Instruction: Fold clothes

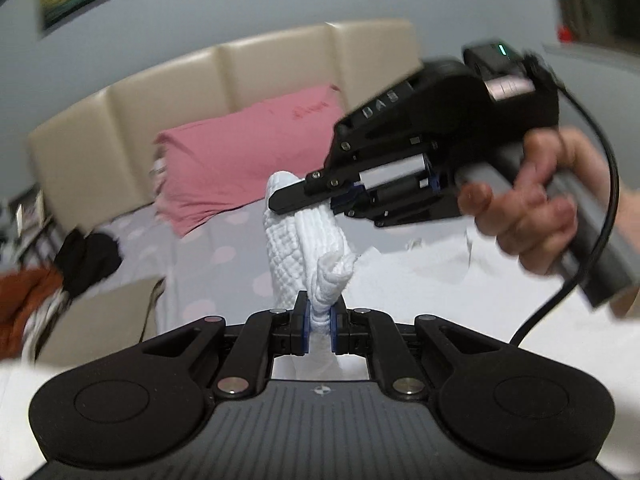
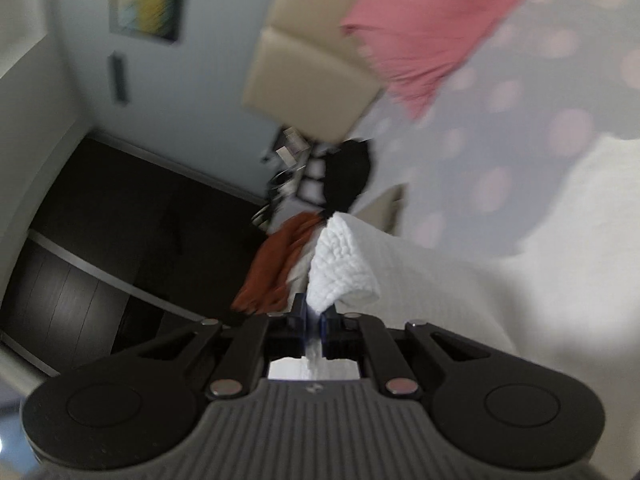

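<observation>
two hand-held grippers, left (image 1: pixel 319 322) and right (image 2: pixel 316 328), on one white garment (image 1: pixel 304 236)

Left gripper (image 1: pixel 319 320): black linkage arms with silver pivot pins, blue-edged finger pads (image 1: pixel 306 322), two round black discs behind them on a ribbed grey body bearing a small central emblem. Right gripper (image 1: pixel 296 200): black housing was lettered "DAS", with small screws, silver rollers, a green indicator light on top, a grey handle and a black cable (image 1: pixel 588 248) trailing behind the hand (image 1: pixel 528 216).

Bed (image 1: pixel 224 248), dotted sheet: pink pillow (image 1: pixel 240 160), white cloth (image 1: pixel 440 280).
</observation>
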Tool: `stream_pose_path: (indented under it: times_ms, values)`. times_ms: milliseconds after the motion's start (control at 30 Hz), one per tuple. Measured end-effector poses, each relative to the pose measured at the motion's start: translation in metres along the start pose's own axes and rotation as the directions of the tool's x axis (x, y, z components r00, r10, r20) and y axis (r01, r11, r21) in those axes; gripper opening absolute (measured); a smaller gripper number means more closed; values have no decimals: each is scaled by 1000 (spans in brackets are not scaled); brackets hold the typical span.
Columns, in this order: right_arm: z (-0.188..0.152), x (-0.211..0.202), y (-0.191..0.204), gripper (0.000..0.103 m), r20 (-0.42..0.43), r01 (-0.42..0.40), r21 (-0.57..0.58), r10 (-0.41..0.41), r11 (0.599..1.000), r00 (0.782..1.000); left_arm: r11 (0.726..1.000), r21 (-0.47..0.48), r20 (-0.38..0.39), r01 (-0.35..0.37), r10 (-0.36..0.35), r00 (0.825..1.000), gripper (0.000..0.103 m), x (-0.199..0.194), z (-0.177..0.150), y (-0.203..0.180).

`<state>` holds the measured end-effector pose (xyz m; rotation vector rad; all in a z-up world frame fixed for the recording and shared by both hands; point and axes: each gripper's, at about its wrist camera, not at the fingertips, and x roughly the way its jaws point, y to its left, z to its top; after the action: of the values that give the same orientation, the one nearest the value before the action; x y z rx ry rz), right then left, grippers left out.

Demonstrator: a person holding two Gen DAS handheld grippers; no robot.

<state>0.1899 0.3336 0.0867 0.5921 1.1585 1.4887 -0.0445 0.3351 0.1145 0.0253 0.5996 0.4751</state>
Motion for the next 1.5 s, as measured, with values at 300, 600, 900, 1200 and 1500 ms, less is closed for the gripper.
stream_pose_path:
  times_ms: [300,600,900,1200,1500]
  values:
    - [-125,55,92,7,-195,1,-135,-27,991,980,972,-220,-79,-80,64,995,7,-99,-85,36]
    - [-237,131,45,24,-291,232,-199,-284,952,914,897,-409,-201,-166,89,976,17,-67,-177,60]
    - [-209,80,15,77,-263,140,-114,-165,984,951,889,-445,-290,-110,-27,957,63,-91,-177,59]
    - [-22,-116,-49,85,-3,344,-357,-369,869,929,966,-140,-235,218,-246,940,75,-7,-75,25]
    - [78,-35,-121,84,-300,268,-625,-543,733,784,913,11,-447,407,-360,819,75,163,-46,13]
